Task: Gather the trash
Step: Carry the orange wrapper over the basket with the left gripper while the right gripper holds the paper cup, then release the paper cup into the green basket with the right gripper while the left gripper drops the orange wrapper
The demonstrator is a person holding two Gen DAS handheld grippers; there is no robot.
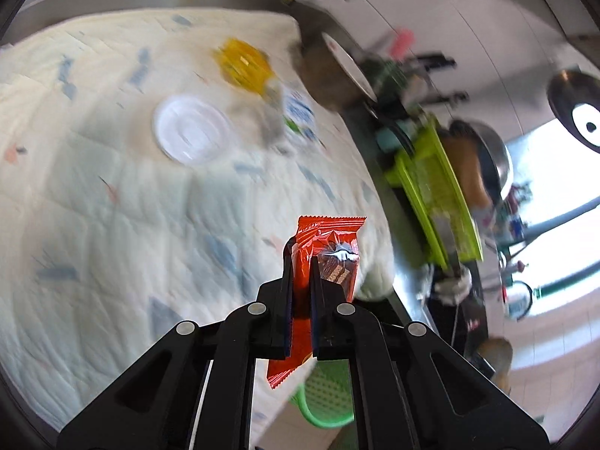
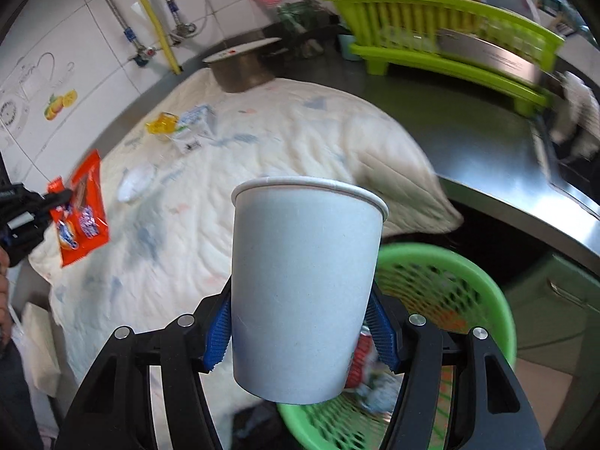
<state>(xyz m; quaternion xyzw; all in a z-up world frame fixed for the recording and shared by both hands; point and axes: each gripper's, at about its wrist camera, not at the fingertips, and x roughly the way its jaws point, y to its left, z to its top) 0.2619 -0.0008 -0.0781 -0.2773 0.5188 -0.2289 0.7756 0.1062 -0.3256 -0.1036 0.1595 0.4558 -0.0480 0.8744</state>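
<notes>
My left gripper (image 1: 300, 262) is shut on an orange-red snack wrapper (image 1: 326, 240) and holds it above the quilted cloth (image 1: 112, 225); the wrapper also shows in the right wrist view (image 2: 84, 210). My right gripper (image 2: 300, 318) is shut on a white paper cup (image 2: 300, 285), upright, over the edge of a green mesh basket (image 2: 487, 273) with trash inside. On the cloth lie a white plastic lid (image 1: 191, 129), a yellow wrapper (image 1: 243, 62) and a small blue-and-white carton (image 1: 298, 112).
A metal pot with a lid (image 2: 240, 63) stands at the cloth's far edge. A lime green dish rack (image 2: 450, 45) sits on the steel counter (image 2: 487, 142). The tiled wall with pipes (image 2: 157, 18) is behind. The basket's rim also shows in the left wrist view (image 1: 322, 416).
</notes>
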